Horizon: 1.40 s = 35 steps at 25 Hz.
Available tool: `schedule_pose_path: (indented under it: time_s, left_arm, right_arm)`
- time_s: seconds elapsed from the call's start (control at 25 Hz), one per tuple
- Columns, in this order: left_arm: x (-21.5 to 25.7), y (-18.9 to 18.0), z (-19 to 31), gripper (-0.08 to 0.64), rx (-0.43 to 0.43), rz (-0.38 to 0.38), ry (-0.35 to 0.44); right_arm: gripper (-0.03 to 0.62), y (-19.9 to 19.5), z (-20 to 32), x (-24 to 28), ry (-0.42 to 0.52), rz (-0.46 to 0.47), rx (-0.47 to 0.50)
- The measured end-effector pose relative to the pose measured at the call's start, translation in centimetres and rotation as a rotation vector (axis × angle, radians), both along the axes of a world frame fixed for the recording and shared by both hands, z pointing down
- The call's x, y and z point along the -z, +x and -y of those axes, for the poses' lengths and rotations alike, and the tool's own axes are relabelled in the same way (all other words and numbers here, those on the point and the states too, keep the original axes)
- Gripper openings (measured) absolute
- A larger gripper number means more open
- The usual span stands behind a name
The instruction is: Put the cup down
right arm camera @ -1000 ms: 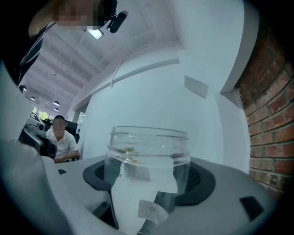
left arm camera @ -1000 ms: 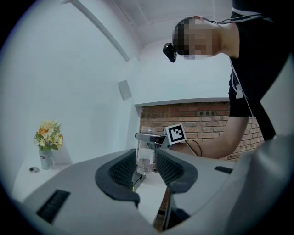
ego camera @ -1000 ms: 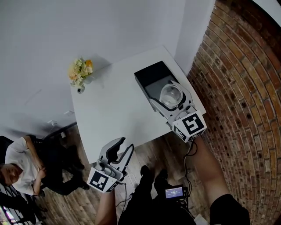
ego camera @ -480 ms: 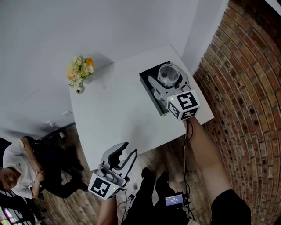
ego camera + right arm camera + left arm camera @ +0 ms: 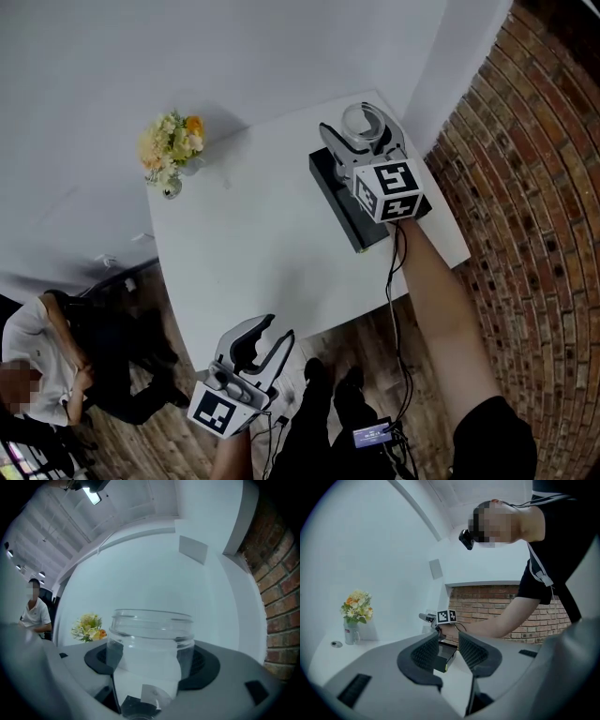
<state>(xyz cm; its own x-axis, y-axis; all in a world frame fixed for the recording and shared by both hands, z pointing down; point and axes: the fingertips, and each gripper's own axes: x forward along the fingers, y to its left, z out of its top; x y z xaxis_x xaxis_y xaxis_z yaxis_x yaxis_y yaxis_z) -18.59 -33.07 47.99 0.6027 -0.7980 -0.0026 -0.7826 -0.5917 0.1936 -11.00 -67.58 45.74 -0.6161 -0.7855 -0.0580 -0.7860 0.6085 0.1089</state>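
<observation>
The cup (image 5: 150, 651) is a clear plastic one with a ribbed rim, standing upright between the pads of my right gripper (image 5: 150, 663), which is shut on it. In the head view that gripper (image 5: 361, 131) holds the cup (image 5: 359, 120) over the far end of a black box (image 5: 339, 202), near the back corner of the white table (image 5: 244, 244). Whether the cup touches anything below is hidden. My left gripper (image 5: 264, 339) hangs open off the table's near edge, nothing in it. Its own view shows the gripper (image 5: 449, 651) pointing at the black box (image 5: 443, 654).
A small vase of flowers (image 5: 169, 145) stands at the table's far left corner. A brick wall (image 5: 534, 187) runs along the right side and a white wall (image 5: 234, 56) behind. A seated person (image 5: 37, 366) is on the floor side at left.
My right gripper has carried the cup from over the middle of the black box toward the table's back corner. The left gripper has drifted slightly lower near the table's front edge.
</observation>
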Motion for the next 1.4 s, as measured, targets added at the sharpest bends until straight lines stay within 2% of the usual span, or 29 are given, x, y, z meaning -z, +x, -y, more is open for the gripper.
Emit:
schedule_pose_path:
  time_s: [0.48, 0.84, 1.24, 1.4]
  left_arm:
    - [-0.9, -1.4, -0.4, 0.124, 0.006, 0.008, -0.018]
    - [-1.1, -2.1, -0.2, 0.124, 0.012, 0.011, -0.022]
    - [-0.6, -2.4, -0.3, 0.123, 0.019, 0.007, -0.006]
    - [-0.4, -2.4, -0.5, 0.123, 0.021, 0.006, -0.005]
  right_arm:
    - [0.371, -0.6, 2.6, -1.5, 0.014, -0.002, -0.043]
    - [0.371, -2.3, 2.5, -1.8, 0.037, -0.032, -0.01]
    - [0.373, -2.4, 2.0, -1.8, 0.037, -0.049, 0.015]
    - [0.408, -2.4, 2.0, -2.1, 0.033, -0.063, 0.016]
